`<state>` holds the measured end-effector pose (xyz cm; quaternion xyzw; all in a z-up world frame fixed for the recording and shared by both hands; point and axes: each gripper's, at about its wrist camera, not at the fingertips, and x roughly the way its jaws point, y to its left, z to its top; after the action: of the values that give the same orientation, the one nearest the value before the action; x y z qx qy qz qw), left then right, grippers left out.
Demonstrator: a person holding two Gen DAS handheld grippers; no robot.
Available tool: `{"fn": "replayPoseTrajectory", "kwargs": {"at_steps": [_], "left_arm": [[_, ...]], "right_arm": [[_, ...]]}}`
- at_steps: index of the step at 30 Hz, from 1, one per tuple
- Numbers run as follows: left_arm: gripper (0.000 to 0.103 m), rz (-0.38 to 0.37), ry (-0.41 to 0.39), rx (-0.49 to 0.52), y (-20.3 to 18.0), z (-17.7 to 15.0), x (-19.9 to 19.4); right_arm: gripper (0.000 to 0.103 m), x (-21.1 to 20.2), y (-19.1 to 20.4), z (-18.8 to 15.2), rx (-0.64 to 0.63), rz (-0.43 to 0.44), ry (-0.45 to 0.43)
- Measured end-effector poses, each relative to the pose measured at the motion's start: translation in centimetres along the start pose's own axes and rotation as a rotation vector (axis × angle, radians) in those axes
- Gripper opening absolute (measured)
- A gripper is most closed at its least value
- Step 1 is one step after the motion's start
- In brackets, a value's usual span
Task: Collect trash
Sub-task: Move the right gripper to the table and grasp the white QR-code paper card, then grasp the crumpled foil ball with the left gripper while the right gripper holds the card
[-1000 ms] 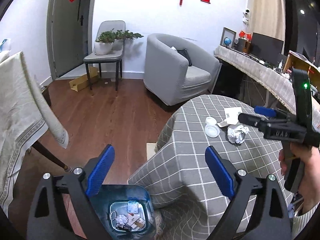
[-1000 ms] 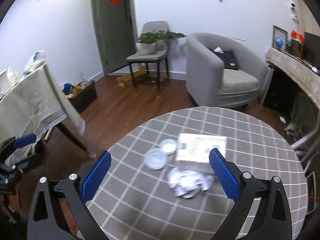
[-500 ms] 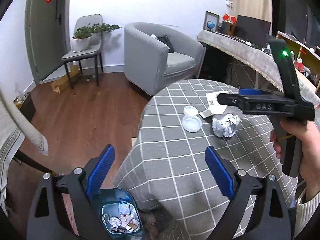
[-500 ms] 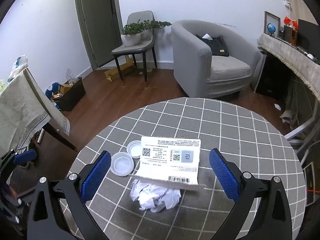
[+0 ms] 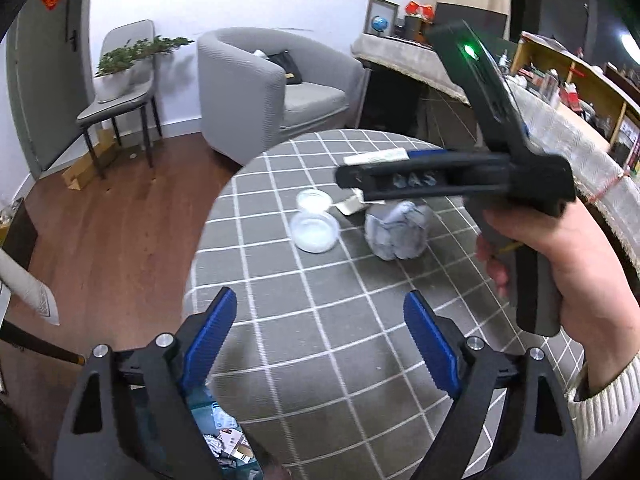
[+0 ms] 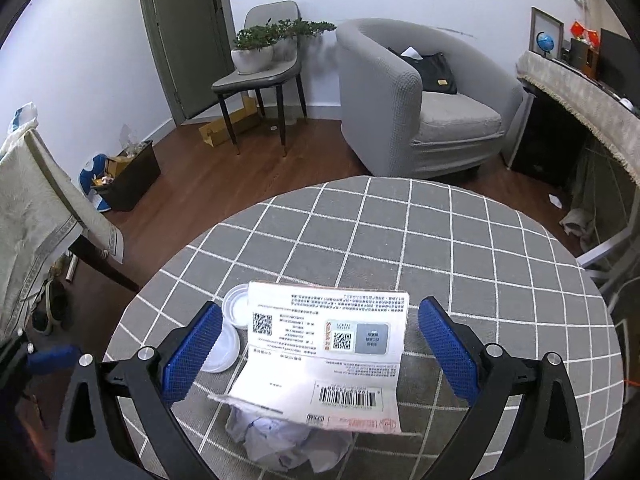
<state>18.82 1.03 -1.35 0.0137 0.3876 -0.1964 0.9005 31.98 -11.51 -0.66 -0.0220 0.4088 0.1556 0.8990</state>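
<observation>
On the round table with a grey checked cloth (image 6: 460, 240) lie a flattened white printed carton (image 6: 326, 344), a crumpled white paper ball (image 6: 280, 436) under its near edge, and two clear plastic lids (image 6: 236, 312). My right gripper (image 6: 320, 352) is open, its blue pads on either side of the carton and just above it. In the left wrist view the paper ball (image 5: 398, 230) and lids (image 5: 314, 232) sit under the right gripper (image 5: 384, 172). My left gripper (image 5: 320, 348) is open and empty over the table's near edge.
A blue bin (image 5: 224, 444) with trash in it stands on the floor beside the table, below my left gripper. A grey armchair (image 6: 420, 96), a chair with potted plants (image 6: 260, 64) and a cloth-covered table (image 6: 32, 208) stand around.
Both grippers have moved forward and in over the table. The right gripper has come down onto the carton and paper ball. The bin has slid to the bottom edge of the left view.
</observation>
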Motion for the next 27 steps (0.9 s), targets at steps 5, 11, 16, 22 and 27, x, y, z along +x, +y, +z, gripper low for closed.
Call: {"fn": "replayPoseTrajectory", "kwargs": {"at_steps": [5, 11, 16, 22, 27], "left_arm": [[0.088, -0.019, 0.006, 0.009, -1.0, 0.3, 0.7], [0.088, -0.042, 0.005, 0.018, -2.2, 0.9, 1.9], [0.087, -0.06, -0.001, 0.032, -3.5, 1.4, 2.8], [0.085, -0.066, 0.003, 0.023, -4.2, 2.2, 4.4], [0.084, -0.057, 0.002, 0.021, -4.8, 3.0, 5.8]], "right_arm": [[0.076, 0.4, -0.6, 0.1, 0.007, 0.016, 0.014], [0.075, -0.2, -1.3, -0.2, 0.03, 0.073, 0.005], [0.075, -1.4, -2.9, -0.2, 0.08, 0.141, -0.026], [0.075, -3.3, -5.1, -0.5, 0.106, 0.145, -0.077], [0.075, -3.9, -7.0, -0.9, 0.137, 0.149, -0.089]]}}
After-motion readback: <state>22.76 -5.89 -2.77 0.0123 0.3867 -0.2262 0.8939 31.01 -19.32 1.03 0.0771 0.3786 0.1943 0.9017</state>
